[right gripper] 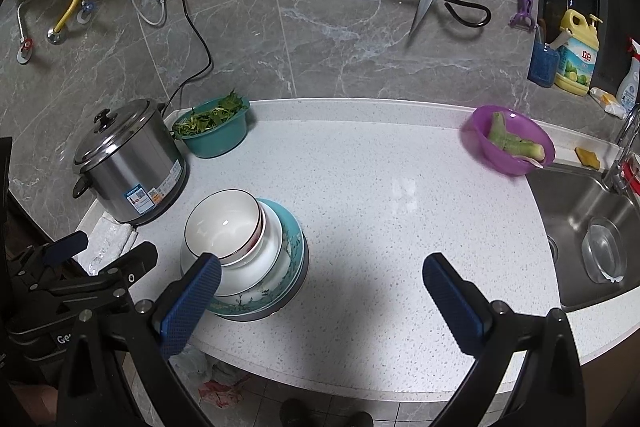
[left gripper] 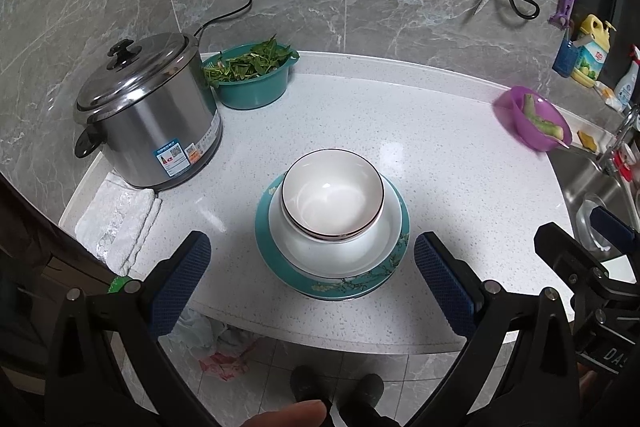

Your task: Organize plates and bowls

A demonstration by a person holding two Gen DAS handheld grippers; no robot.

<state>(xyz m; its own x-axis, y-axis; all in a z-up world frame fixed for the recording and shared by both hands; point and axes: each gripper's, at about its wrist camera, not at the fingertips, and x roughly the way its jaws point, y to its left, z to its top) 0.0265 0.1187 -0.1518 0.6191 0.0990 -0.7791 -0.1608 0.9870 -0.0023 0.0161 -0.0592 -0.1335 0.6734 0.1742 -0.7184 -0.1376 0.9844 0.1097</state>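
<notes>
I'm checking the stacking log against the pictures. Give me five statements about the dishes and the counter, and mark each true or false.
1. The white bowl sits on top of the stacked plates. True.
2. The teal floral plate is at the top of the stack. False: it lies at the bottom, under a white plate.
3. The left gripper is clamped on the bowl. False: its jaws stand wide apart, holding nothing.
4. The green basin holds leafy greens. True.
5. The steel pot has its lid off. False: the lid with a black knob is on.
</notes>
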